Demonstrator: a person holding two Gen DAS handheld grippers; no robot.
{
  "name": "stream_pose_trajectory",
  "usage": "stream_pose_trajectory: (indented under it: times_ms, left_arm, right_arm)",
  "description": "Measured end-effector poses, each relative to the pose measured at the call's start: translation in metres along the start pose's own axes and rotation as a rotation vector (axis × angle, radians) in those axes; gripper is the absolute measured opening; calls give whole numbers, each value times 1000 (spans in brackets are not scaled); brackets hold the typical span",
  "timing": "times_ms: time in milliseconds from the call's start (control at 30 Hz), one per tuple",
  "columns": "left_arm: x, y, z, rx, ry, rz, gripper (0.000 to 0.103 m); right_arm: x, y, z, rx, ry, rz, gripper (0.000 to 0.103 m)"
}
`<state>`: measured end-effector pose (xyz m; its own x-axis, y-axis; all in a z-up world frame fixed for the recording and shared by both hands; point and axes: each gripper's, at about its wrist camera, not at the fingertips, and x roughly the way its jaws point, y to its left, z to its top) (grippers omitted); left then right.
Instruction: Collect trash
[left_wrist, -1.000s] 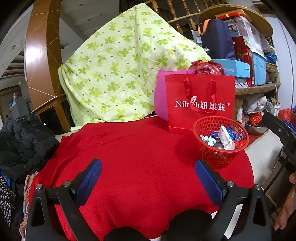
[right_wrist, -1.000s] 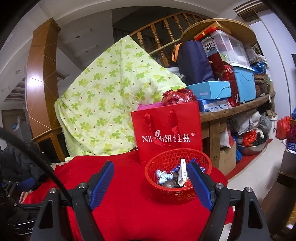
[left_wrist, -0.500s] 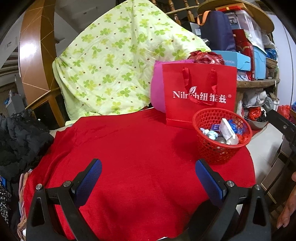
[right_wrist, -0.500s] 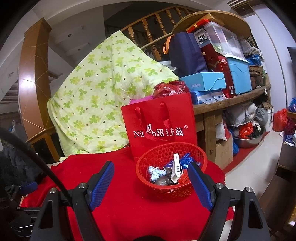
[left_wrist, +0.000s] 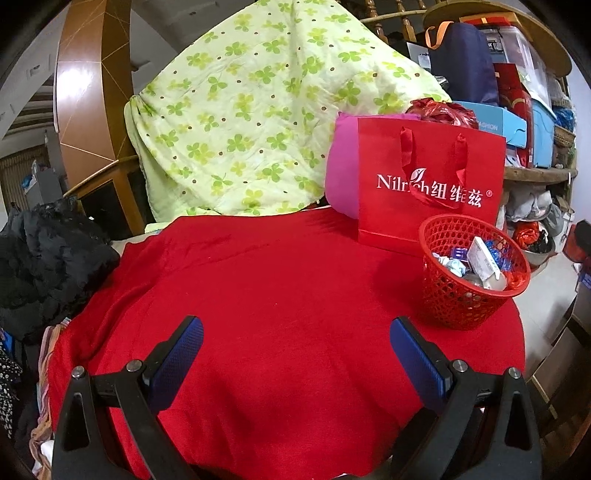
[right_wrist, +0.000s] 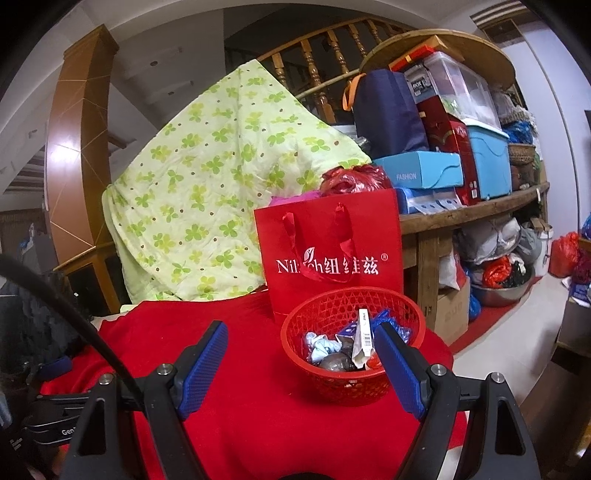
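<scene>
— What changed in the last second?
— Little: both views drifted slightly. The left gripper (left_wrist: 295, 341) and right gripper (right_wrist: 301, 345) stay wide open, empty.
— And the trash (right_wrist: 343, 345)?
— In the red basket (left_wrist: 443, 295) (on the red cloth (left_wrist: 277, 280)); collecting seems finished.

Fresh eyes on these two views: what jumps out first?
The red cloth covering the table fills the foreground, with a red mesh basket of wrappers and scraps near its right edge. Right behind the basket stands a red gift bag with white lettering, and a green clover-print quilt is draped high behind that. Both grippers, left and right, are open and hold nothing.
</scene>
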<state>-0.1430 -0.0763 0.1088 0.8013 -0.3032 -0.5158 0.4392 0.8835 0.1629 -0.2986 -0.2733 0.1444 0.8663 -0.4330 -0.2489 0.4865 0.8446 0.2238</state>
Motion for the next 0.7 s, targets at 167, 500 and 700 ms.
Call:
stream_pose_trajectory:
  times_ms: [167, 500, 700]
  left_arm:
    - [0, 5, 0, -3, -5, 12, 101]
    - [4, 32, -2, -64, 11, 69, 101]
    - [-2, 14, 1, -24, -12, 35, 101]
  right_arm:
    - [2, -4, -1, 21, 5, 3, 84]
    - [2, -1, -2, 14, 5, 13, 84]
    - [1, -2, -1, 11, -6, 7, 84]
